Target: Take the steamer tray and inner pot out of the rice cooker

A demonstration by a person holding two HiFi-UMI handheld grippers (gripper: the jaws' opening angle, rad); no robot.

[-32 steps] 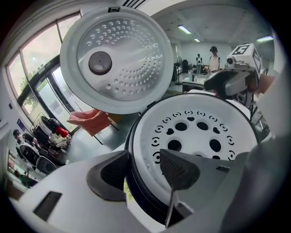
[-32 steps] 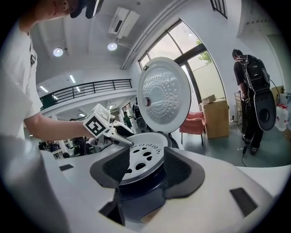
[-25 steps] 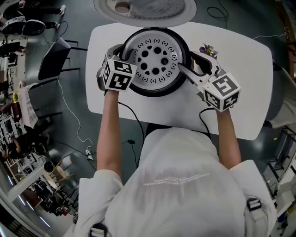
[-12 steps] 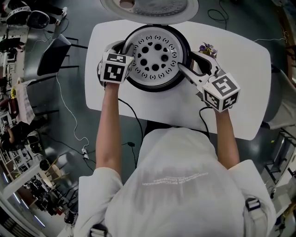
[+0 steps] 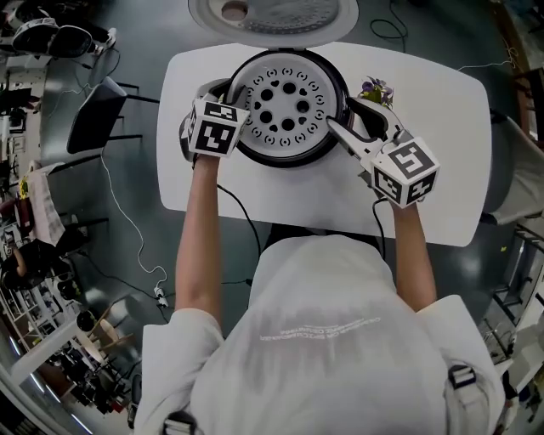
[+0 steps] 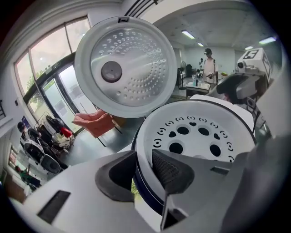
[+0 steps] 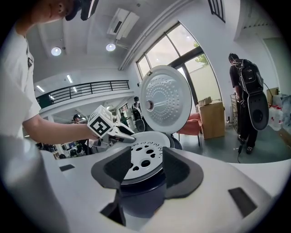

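Note:
The white steamer tray (image 5: 287, 106) with round holes sits in the top of the open rice cooker (image 5: 289, 160); the inner pot is hidden under it. My left gripper (image 5: 231, 102) straddles the tray's left rim (image 6: 145, 154), one jaw outside the cooker and one over the tray. Its jaws are opening and a gap shows beside the rim. My right gripper (image 5: 342, 117) straddles the right rim (image 7: 136, 179) the same way, its jaws closing a little, with pads (image 7: 182, 170) apart from the rim.
The cooker's lid (image 5: 272, 13) stands open behind the pot. A small bunch of purple flowers (image 5: 378, 87) lies on the white table (image 5: 442, 119) beside my right gripper. A chair (image 5: 98, 115) stands to the left of the table, and a cable (image 5: 246, 221) hangs off the front edge.
The left gripper has rolled slightly at the tray's rim and its jaws have shifted. The right gripper has stayed in place. The tray still sits in the cooker.

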